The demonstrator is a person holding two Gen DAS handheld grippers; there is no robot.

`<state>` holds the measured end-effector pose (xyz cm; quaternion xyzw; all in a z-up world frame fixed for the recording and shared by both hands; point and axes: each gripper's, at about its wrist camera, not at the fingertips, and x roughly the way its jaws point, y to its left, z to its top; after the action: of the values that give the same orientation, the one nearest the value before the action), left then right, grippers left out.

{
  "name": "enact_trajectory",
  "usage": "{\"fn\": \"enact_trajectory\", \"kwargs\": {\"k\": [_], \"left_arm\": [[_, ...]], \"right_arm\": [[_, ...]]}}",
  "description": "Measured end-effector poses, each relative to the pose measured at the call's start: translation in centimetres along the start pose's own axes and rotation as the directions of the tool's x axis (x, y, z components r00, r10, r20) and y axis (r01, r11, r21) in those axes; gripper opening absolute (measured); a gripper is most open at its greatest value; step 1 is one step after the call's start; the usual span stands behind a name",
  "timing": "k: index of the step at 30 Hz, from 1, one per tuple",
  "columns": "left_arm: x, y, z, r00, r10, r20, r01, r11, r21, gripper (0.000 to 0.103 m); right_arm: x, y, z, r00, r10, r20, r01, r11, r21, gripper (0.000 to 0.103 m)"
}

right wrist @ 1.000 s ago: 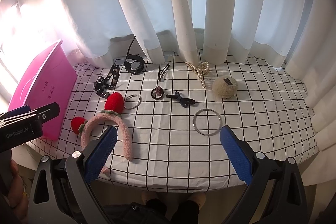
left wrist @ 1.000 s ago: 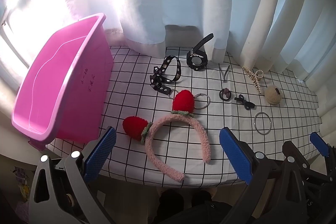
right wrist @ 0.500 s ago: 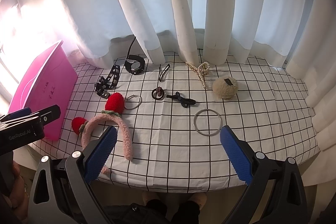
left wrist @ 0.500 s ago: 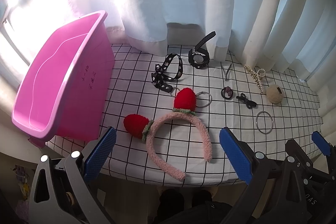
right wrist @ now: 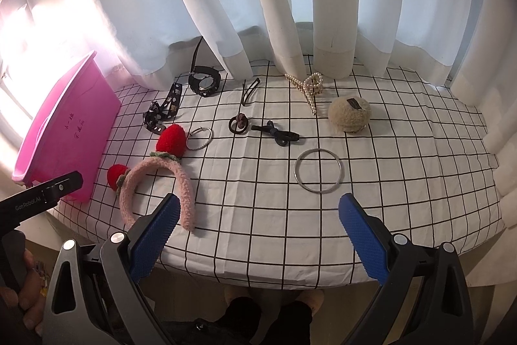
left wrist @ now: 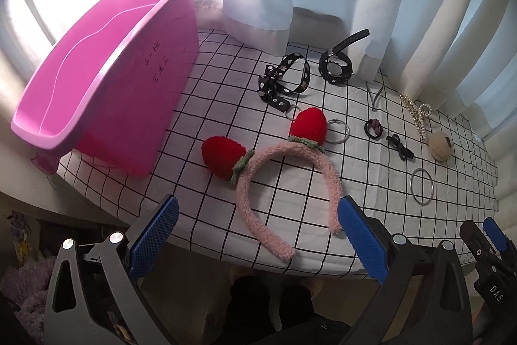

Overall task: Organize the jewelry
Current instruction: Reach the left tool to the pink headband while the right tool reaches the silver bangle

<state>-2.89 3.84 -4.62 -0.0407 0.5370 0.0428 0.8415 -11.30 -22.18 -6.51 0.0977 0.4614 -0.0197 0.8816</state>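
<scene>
1. Left wrist view: a pink plastic tub (left wrist: 106,63) stands at the left of the white black-grid tablecloth (left wrist: 206,86); beside it lies a fluffy pink headband with two red strawberries (left wrist: 281,170).
2. Left gripper (left wrist: 258,235) hovers at the near table edge — blue pads spread wide, holding nothing.
3. Right wrist view: a thin silver bangle (right wrist: 318,170) lies ahead of the right gripper (right wrist: 258,235) — fingers likewise spread, empty.
</scene>
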Motion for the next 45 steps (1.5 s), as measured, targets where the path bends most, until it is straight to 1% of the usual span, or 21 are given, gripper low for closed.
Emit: {"fn": "enact_trajectory", "kwargs": {"k": [3,8,14,18,23,28,39,41,45], "left_arm": [[0.9,1.3,-1.3,0.999,0.029,-0.016,-0.030,0.998,-0.053,0.097],[3.2,2.2,-3.0,0.997,0.059,-0.049,-0.063,0.994,-0.090,0.097],[6.2,2.5,-4.2,0.995,0.093,-0.047,-0.099,0.986,-0.136,0.097],[8.3,2.0,-4.5,0.993,0.113,-0.027,-0.116,0.982,-0.147,0.097],[10.8,1.5,-4.9,0.992,0.121,-0.025,-0.124,0.979,-0.159,0.097],[12.2,0.9,-5.5,0.990,0.138,-0.013,-0.138,0.979,-0.152,0.097],[14.4,0.2,-5.2,0.990,0.140,-0.012,-0.141,0.977,-0.159,0.097],[14.6,0.2,-5.2,0.990,0.140,-0.010,-0.140,0.978,-0.155,0.098],[14.7,0.4,-5.0,0.992,0.126,0.004,-0.124,0.979,-0.163,0.098]], "right_arm": [[0.9,-1.4,-0.7,1.000,0.003,-0.023,-0.003,1.000,0.003,0.094],[2.5,-4.2,-1.5,0.999,0.005,-0.045,-0.004,1.000,0.006,0.094],[4.6,-7.6,-2.3,0.998,-0.044,-0.049,0.043,0.999,-0.019,0.094],[6.7,-8.9,-2.2,0.998,-0.042,-0.049,0.040,0.999,-0.035,0.094],[10.1,-8.6,-1.4,0.998,-0.032,-0.050,0.027,0.995,-0.094,0.094],[12.7,-8.1,-0.6,0.999,-0.027,-0.043,0.021,0.989,-0.145,0.094],[15.8,-8.2,-0.3,0.996,-0.058,-0.066,0.045,0.982,-0.184,0.094],[16.1,-8.0,-0.2,0.996,-0.074,-0.049,0.063,0.978,-0.198,0.094],[16.2,-8.0,0.0,0.996,-0.079,-0.030,0.071,0.976,-0.205,0.094]]}}
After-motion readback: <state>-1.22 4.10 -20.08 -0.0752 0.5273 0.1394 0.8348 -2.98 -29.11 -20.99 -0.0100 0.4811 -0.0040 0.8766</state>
